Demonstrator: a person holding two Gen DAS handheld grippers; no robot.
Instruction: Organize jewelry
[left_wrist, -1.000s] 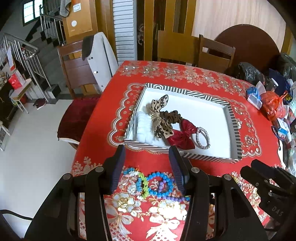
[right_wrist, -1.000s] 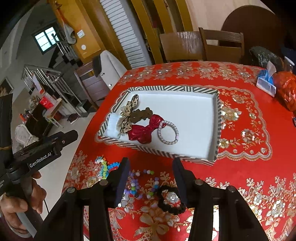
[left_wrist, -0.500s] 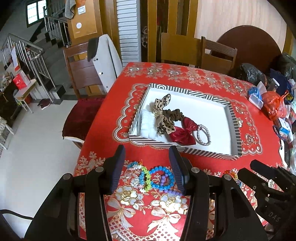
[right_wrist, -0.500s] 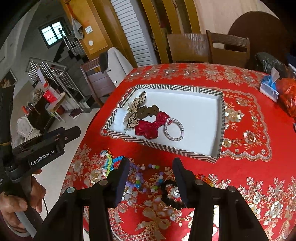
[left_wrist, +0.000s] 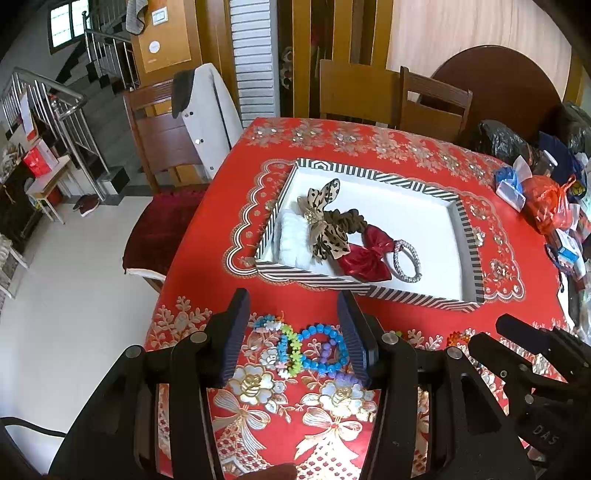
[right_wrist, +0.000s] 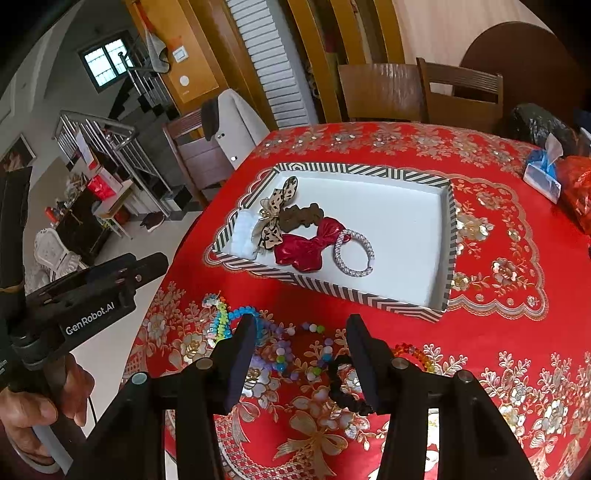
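Bead bracelets (left_wrist: 320, 350) lie on the tabletop (left_wrist: 406, 314) between your left hand-held gripper's (left_wrist: 291, 332) spread fingers. Your right hand-held gripper (right_wrist: 301, 350) is spread too, the striped tray (right_wrist: 354, 293) beyond it.

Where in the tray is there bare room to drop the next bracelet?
The striped tray is bare across its far and right part, from the silver ring to the right wall. Its near-left corner is crowded: white scrunchie, leopard bow, brown scrunchie, red bow. Both grippers, left and right, are open.
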